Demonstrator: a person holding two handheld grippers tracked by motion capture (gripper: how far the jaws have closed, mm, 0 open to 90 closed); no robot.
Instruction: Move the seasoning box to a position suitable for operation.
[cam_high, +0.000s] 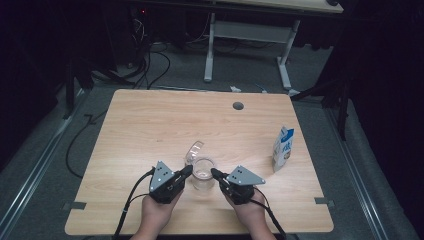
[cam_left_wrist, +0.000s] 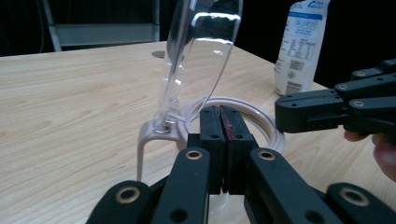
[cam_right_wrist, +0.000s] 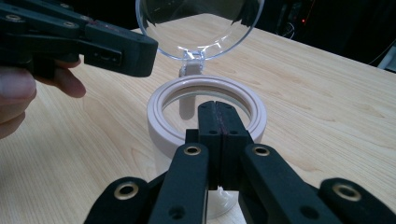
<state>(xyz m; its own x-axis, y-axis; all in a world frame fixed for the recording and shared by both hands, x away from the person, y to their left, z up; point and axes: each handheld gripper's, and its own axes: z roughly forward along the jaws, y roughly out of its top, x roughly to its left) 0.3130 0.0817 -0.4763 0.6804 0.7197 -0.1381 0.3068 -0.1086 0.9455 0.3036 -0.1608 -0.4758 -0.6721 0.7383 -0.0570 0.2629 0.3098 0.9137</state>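
A clear jar (cam_high: 203, 174) with a pale rim ring is standing near the near edge of the wooden table (cam_high: 150, 130), its hinged transparent lid (cam_high: 195, 149) swung up and leaning toward the far side. The left gripper (cam_high: 188, 170) is sitting just left of the jar and the right gripper (cam_high: 214, 173) just right of it, each held in a hand at the near edge, tips pointing inward at the rim.

The high view is giving the layout: a milk carton (cam_high: 283, 148) is standing well apart to the right, close to the right edge, and a round cable hole (cam_high: 238, 106) is lying near the far edge. The left gripper view is adding detail: the lid (cam_left_wrist: 201, 56) is rising steeply from a hinge bracket on the rim ring (cam_left_wrist: 261, 121), and the left gripper's jaws are pressed together with nothing between them, right at the rim. The right gripper view is looking into the open mouth of the jar (cam_right_wrist: 205, 116), with the right gripper's jaws likewise pressed together, empty, at the near side of the ring.

Wide bare tabletop is lying to the left and far side of the jar; the near edge is close behind both hands.
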